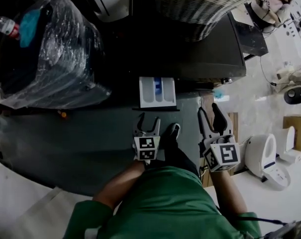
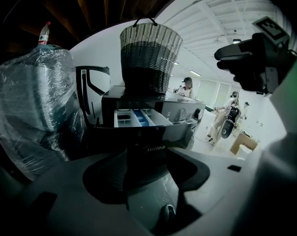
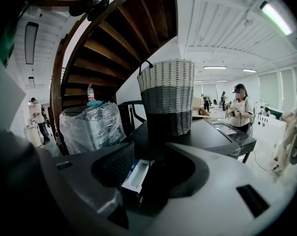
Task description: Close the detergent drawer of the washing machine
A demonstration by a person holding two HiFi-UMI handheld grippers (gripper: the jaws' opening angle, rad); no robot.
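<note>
Though open, one drawer (image 1: pixel 157 91), two claws (image 1: pixel 149 122) (image 1: pixel 210 115).

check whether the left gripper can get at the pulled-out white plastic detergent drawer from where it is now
Probably yes. The left gripper hangs just short of the white plastic detergent drawer, jaws apart and empty, pointing at the drawer's front, and nothing shows in the gap between the two.
</note>
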